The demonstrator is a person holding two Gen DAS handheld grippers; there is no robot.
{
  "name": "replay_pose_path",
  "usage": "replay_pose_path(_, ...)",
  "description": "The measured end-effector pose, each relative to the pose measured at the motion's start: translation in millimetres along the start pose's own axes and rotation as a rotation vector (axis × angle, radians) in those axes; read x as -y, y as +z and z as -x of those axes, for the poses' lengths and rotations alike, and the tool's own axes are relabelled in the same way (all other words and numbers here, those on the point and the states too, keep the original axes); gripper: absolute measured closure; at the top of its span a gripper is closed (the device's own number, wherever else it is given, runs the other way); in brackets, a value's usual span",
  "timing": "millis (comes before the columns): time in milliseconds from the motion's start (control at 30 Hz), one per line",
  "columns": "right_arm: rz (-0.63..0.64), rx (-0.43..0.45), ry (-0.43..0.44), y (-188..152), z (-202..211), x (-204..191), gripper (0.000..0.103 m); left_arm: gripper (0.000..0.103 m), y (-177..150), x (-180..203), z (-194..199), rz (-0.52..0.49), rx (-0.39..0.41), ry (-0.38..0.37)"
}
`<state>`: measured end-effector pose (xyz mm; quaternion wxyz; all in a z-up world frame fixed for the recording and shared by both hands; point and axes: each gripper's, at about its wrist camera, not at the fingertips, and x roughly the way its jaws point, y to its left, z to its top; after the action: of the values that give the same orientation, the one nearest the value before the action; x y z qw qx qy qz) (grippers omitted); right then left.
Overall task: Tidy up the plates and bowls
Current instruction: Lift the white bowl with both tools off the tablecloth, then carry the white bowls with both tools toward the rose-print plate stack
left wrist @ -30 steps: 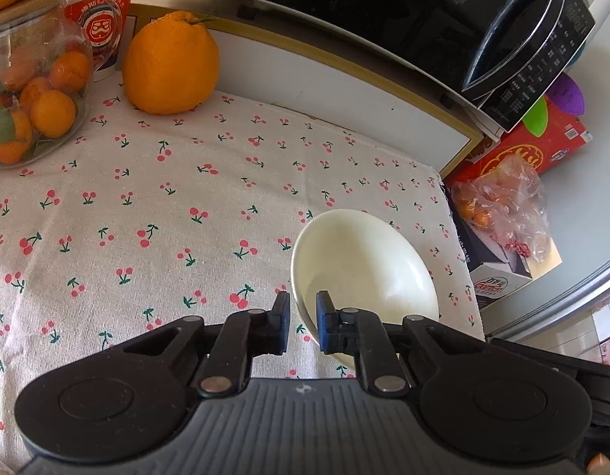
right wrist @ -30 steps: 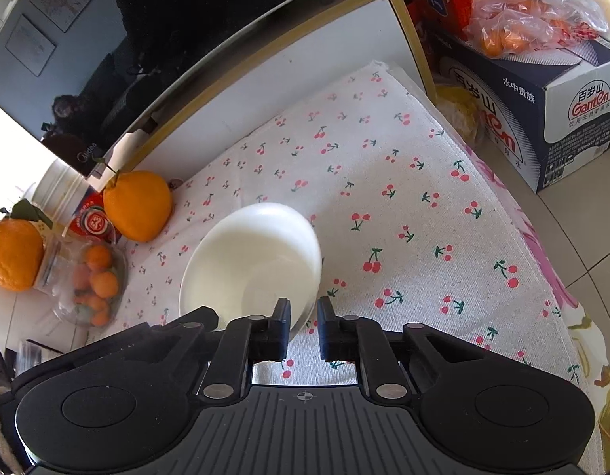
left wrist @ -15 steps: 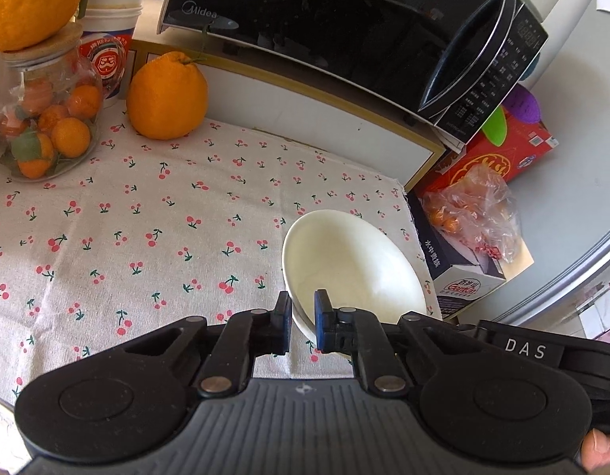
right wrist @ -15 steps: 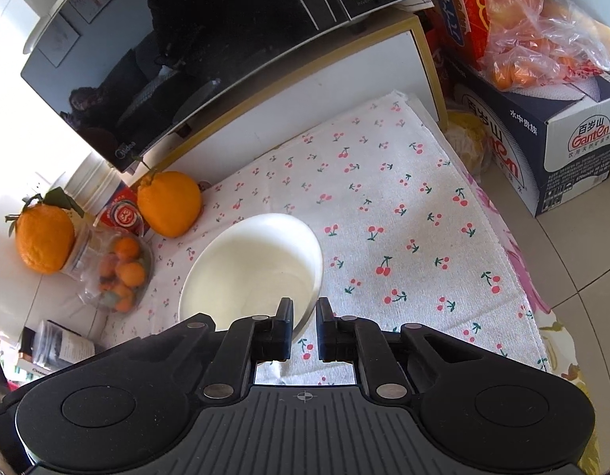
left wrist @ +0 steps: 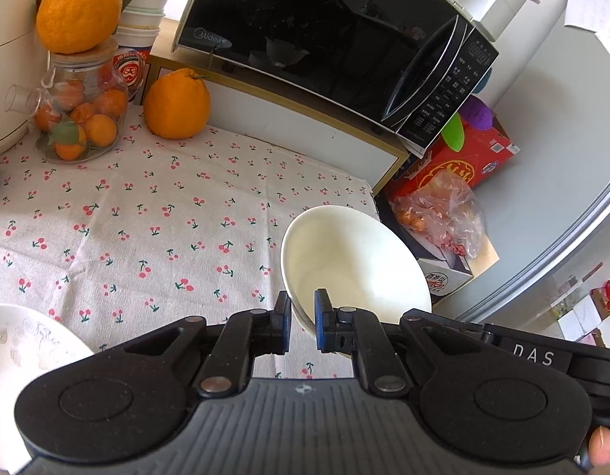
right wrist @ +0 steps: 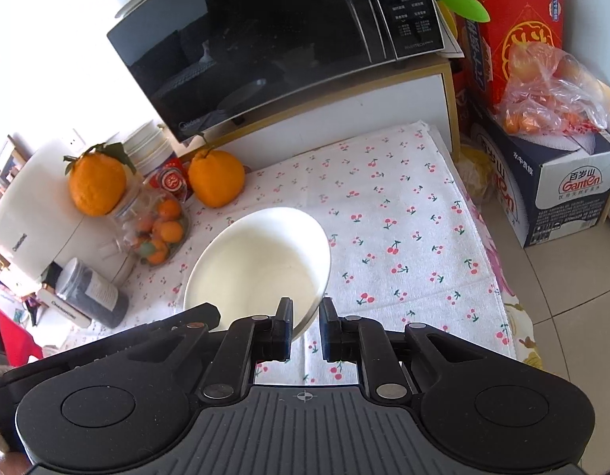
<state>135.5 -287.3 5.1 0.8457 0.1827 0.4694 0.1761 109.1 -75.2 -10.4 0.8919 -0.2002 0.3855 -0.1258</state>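
Observation:
A plain white bowl [left wrist: 356,261] is held in the air above the cherry-print tablecloth [left wrist: 146,217]. My left gripper [left wrist: 303,316] is shut on its left rim. My right gripper [right wrist: 306,320] is shut on the opposite rim of the same bowl [right wrist: 261,261]; the right gripper's body shows at the right of the left wrist view. The bowl is tilted and empty. A white plate with a faint grey flower pattern [left wrist: 23,356] lies on the cloth at the lower left of the left wrist view, partly hidden by the gripper body.
A black microwave [left wrist: 324,39] stands on a white shelf at the back. A large orange [left wrist: 176,103], a glass jar of small oranges [left wrist: 79,118] with another orange on top, paper cups, a dark canister [right wrist: 91,297] and a white appliance [right wrist: 39,213] line the left. Boxes and a bag of fruit [right wrist: 550,91] stand right of the table.
Both grippers have lifted the bowl higher and drawn back from the table. More of the microwave, the jar and the plate has come into view.

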Motion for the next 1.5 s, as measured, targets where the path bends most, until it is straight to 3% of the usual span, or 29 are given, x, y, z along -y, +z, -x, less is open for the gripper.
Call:
replay_pose_path(700,0.095,-0.05,-0.012,-70.4,35.2,-15.7,0.086,0.092,-52.0,-9.2,34.2,-0.05,-0.058,0.007)
replay_pose_path(1267,0.136,-0.096,-0.041,-90.9,30.9,-23.4,0.085,0.091,-70.9,-9.7,34.6,-0.118,-0.086,0.076)
replay_pose_path(1500,0.153,-0.121,-0.059,-92.7,25.4,-25.4,0.085,0.09,-72.8,-14.9,28.8,-0.1,-0.122,0.078)
